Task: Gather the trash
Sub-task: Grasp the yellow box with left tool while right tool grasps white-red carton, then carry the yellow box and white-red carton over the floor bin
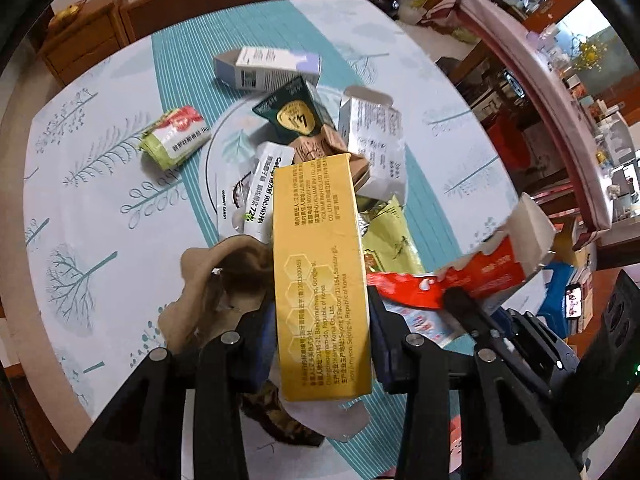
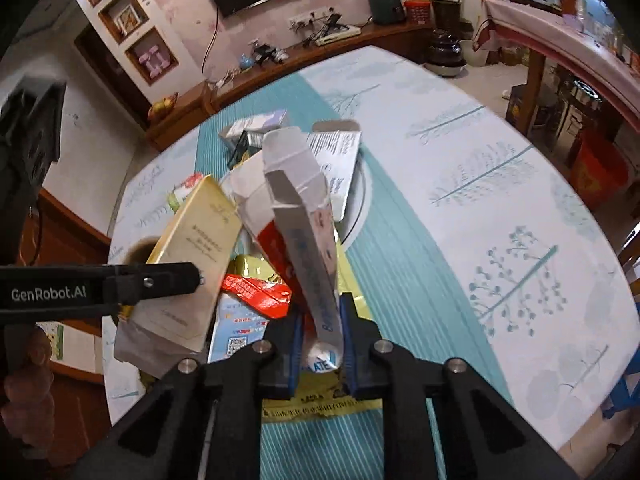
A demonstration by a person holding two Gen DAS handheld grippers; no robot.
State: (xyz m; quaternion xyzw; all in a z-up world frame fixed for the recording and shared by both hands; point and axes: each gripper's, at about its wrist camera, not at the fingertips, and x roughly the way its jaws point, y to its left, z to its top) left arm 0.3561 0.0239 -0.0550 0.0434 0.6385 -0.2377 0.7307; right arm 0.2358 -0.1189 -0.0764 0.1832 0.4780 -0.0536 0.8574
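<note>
Clamping one box each, the left hand-held gripper (image 1: 320, 320) grips the yellow carton (image 1: 320, 280), the right hand-held gripper (image 2: 320, 344) the toothpaste box (image 2: 304, 232).

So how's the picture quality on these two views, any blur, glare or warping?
Left wrist view: strong fisheye bending of the table edge, dark corners, print on the yellow box sharp. Right wrist view: same warping, the toothpaste box slightly soft up close, room dim, no strong glare.
</note>
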